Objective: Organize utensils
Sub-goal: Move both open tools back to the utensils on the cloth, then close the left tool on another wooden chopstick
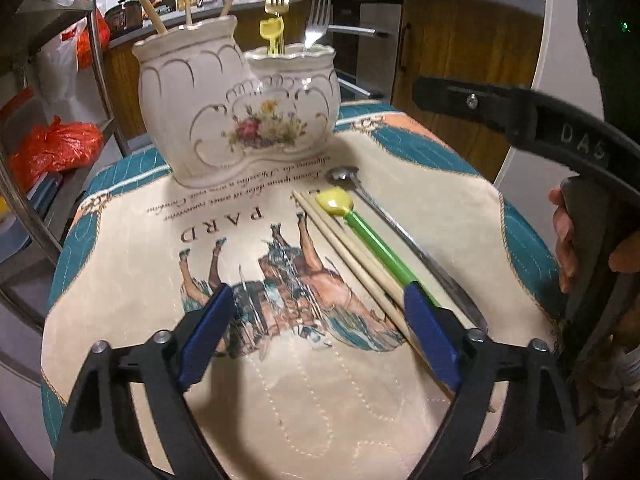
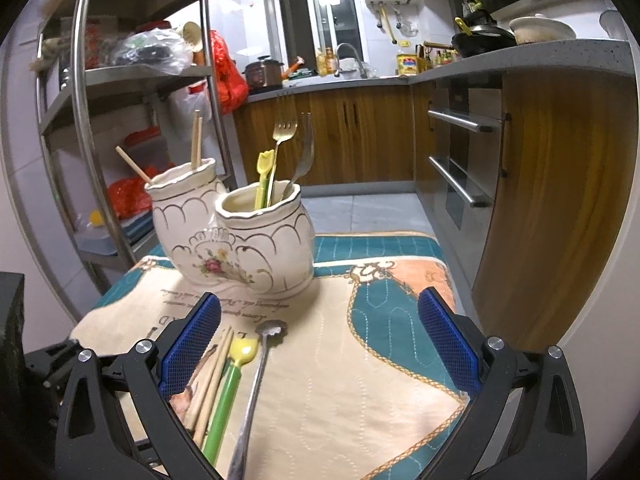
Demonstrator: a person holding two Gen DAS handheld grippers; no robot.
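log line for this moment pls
left gripper open, empty | right gripper open, empty | chopsticks, two spoons on mat | holder part filled

I am seeing the double holder [image 1: 240, 112] standing near the far edge of the mat [image 1: 320, 400]. Chopsticks [image 1: 148, 4] are leaning in its left pot, and forks [image 1: 318, 16] and a small spoon [image 1: 272, 32] are standing in its right pot. Nearer to me, loose chopsticks [image 1: 344, 248], a spoon [image 1: 360, 228] and a metal spoon [image 1: 400, 228] are lying side by side on the mat, toward its right edge.
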